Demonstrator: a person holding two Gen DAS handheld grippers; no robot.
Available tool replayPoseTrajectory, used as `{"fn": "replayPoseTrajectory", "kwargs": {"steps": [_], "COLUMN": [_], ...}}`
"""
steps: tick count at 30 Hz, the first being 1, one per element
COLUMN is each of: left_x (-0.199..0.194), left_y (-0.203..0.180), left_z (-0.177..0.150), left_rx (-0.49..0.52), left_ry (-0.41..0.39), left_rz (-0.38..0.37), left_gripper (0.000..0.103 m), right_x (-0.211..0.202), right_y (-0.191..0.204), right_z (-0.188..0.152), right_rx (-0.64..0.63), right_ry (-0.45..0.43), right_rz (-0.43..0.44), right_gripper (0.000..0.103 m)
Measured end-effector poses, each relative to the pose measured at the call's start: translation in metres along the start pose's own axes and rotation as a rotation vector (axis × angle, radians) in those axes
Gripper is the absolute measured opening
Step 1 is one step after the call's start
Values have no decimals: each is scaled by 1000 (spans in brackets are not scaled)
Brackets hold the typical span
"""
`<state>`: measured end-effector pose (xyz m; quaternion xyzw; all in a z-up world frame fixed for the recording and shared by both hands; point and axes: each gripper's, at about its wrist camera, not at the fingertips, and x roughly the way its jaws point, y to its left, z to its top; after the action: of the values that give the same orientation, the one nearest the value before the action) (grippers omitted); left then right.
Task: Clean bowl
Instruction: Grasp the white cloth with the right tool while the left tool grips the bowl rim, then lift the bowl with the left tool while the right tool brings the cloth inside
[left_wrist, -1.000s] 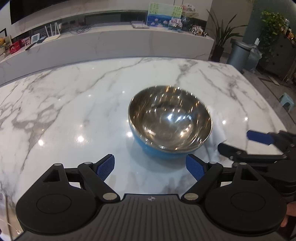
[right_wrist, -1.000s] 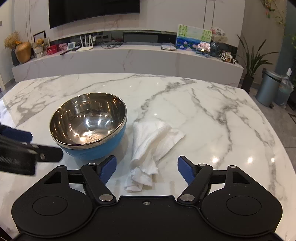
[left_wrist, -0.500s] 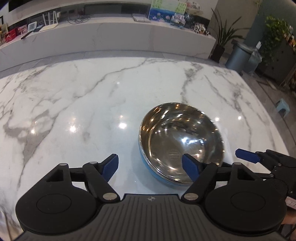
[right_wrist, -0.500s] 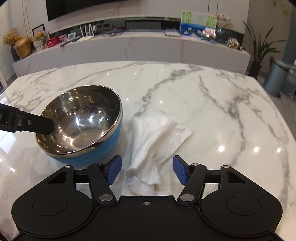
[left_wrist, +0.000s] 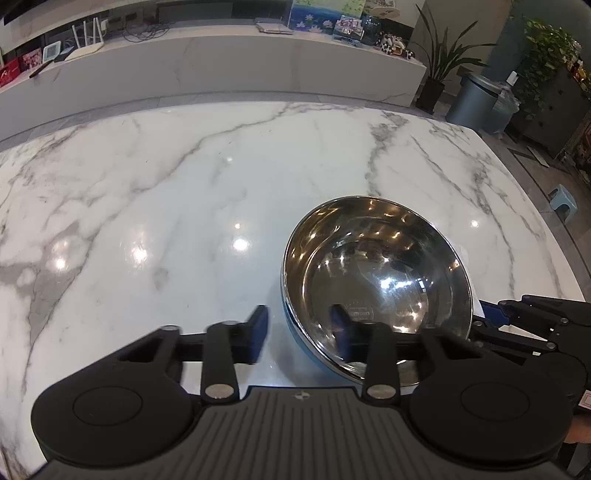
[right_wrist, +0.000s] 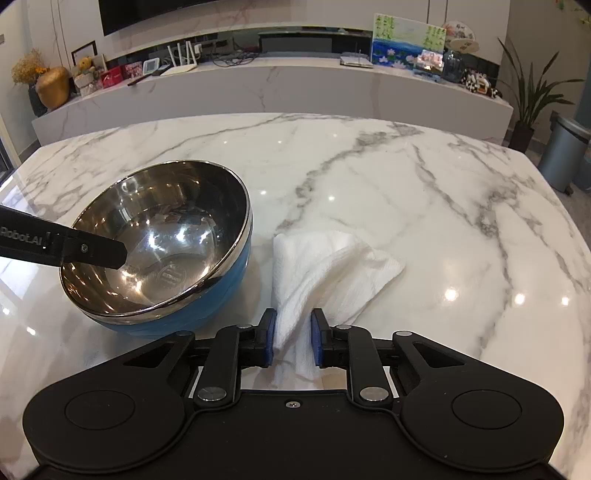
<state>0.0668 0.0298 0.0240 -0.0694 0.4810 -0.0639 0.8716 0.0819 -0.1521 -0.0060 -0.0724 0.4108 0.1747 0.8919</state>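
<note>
A steel bowl with a blue outside (left_wrist: 376, 280) sits on the marble table (left_wrist: 155, 206); it also shows in the right wrist view (right_wrist: 162, 254). My left gripper (left_wrist: 299, 336) straddles the bowl's near rim, one finger inside and one outside, with a gap still between pads and rim, blurred from motion. A white cloth (right_wrist: 332, 273) lies to the right of the bowl. My right gripper (right_wrist: 293, 338) is shut on the cloth's near end, low at the table.
The left gripper's finger (right_wrist: 74, 251) reaches over the bowl from the left in the right wrist view. The right gripper (left_wrist: 524, 325) shows to the right of the bowl in the left wrist view. A marble counter (right_wrist: 258, 85) stands beyond the table.
My left gripper moved in over the bowl's near rim and its jaws are narrowing. My right gripper moved down onto the cloth and shut on it.
</note>
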Motion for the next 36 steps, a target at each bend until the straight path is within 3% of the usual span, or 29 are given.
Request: {"fn": "replayPoseTrajectory", "kwargs": {"steps": [9,15,20,36], "left_x": [0,1,1,2], "left_y": [2,2,6,-3], "left_z": [0,-1,-1,-3], "left_rx": [-4,-12,-22,12], "left_ry": [-5,-13,-19,-41], "left_rz": [2,-3,-11,-55], "left_gripper": [21,21,22,26], "right_x": [-43,-63,-43,-12], "right_y": [2,24,48,34], "right_z": [16,35,38,19], "right_rx": [-29,-81,-156,-66], "right_ry": [-132,-193,-142,-28], "right_rz": [-25,105,205,263], "right_gripper": [16,16,16,16]}}
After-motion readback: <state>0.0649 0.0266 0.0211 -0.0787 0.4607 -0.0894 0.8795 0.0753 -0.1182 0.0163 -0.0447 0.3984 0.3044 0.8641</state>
